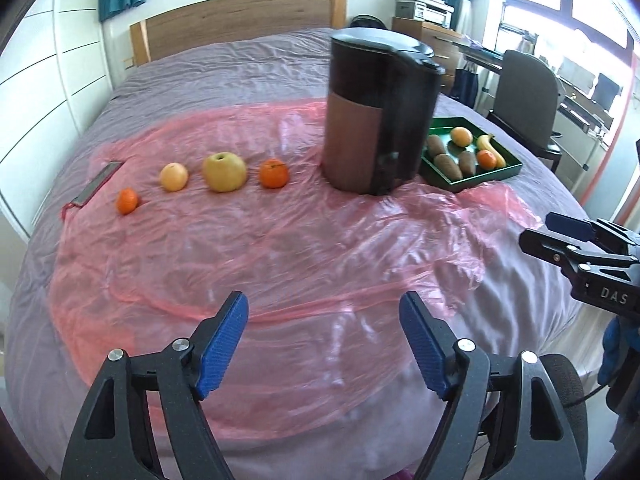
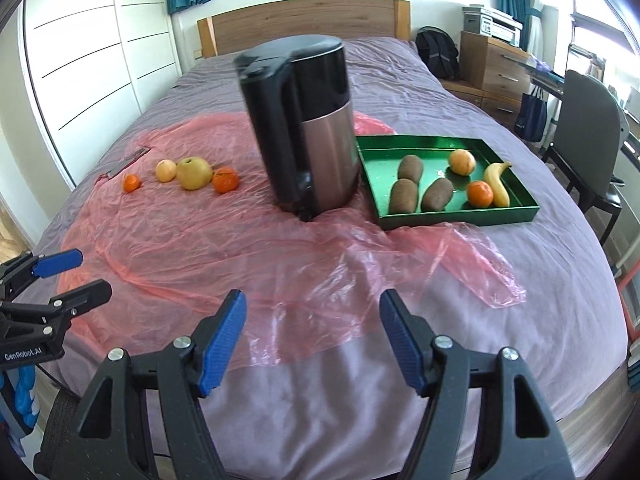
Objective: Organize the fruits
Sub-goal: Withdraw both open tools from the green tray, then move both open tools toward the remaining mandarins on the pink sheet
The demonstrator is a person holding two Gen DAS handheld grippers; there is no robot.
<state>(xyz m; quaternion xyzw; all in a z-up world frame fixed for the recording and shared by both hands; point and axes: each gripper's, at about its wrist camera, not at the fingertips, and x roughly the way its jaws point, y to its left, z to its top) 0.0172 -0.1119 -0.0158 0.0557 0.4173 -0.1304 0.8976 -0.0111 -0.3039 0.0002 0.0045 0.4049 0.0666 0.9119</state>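
- Left wrist view: the left gripper (image 1: 324, 312) sits at the bottom centre with its blue pads spread wide and nothing between them. Across the middle left, four loose fruits lie in a row on the pink plastic sheet (image 1: 240, 256): a small mandarin (image 1: 127, 201), a pale orange (image 1: 173, 176), a yellow apple (image 1: 224, 171) and a second mandarin (image 1: 273, 173). A tall black-and-copper kettle (image 1: 376, 112) stands right of centre, and behind it at the right is the green tray (image 1: 472, 178).
- Right wrist view: the right gripper (image 2: 313, 312) occupies the bottom centre, its pads likewise apart and empty. The tray, at the right of the frame, holds three kiwis (image 2: 404, 196), an orange, a mandarin and a banana (image 2: 497, 182).
- Likely risks: the kettle stands between the loose row and the tray, so a carried fruit or an arm could knock it over on the soft bed (image 2: 560, 280). The slick, wrinkled plastic may let round fruit roll from a poorly centred pinch. The two grippers, near each other at the frame edges, could collide.
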